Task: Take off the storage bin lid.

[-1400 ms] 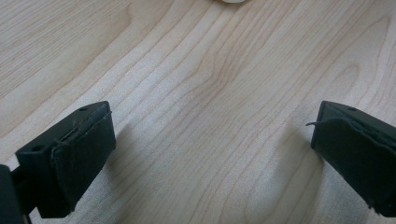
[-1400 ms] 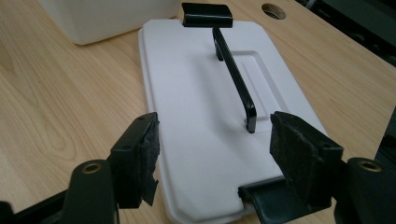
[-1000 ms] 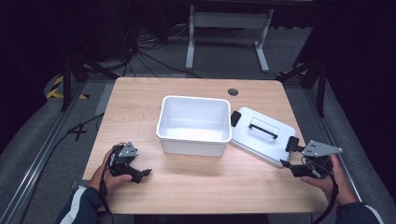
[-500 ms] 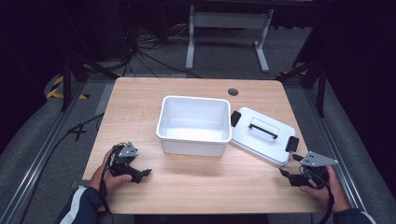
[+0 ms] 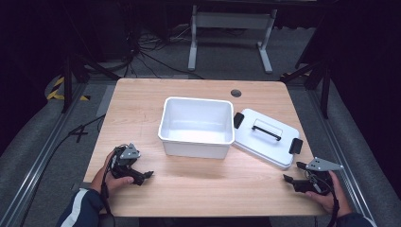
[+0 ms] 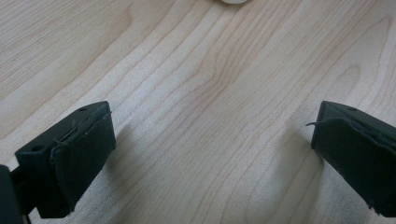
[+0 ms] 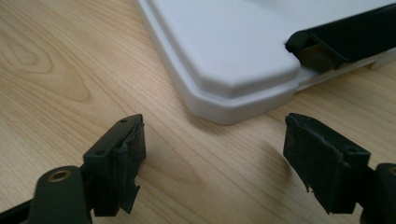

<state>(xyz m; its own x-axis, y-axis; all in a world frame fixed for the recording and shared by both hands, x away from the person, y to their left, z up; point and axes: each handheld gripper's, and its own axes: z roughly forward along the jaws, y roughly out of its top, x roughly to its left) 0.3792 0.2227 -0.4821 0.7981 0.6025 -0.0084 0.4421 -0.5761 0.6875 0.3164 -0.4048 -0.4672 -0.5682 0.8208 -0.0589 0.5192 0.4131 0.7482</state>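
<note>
Since the white lid (image 5: 266,139) lies flat on the table beside the empty open bin (image 5: 197,126), we'd say it's basically unstarted — our right gripper (image 5: 293,172) sits near its corner, left gripper (image 5: 147,175) well off, both spread wide, holding nothing.

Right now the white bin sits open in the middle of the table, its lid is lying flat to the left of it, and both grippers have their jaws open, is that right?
Not quite: the lid lies to the right of the white bin, not the left, as the high view shows. The rest holds: the bin is open, the lid lies flat on the table, and the left gripper and the right gripper both have their jaws open.
</note>
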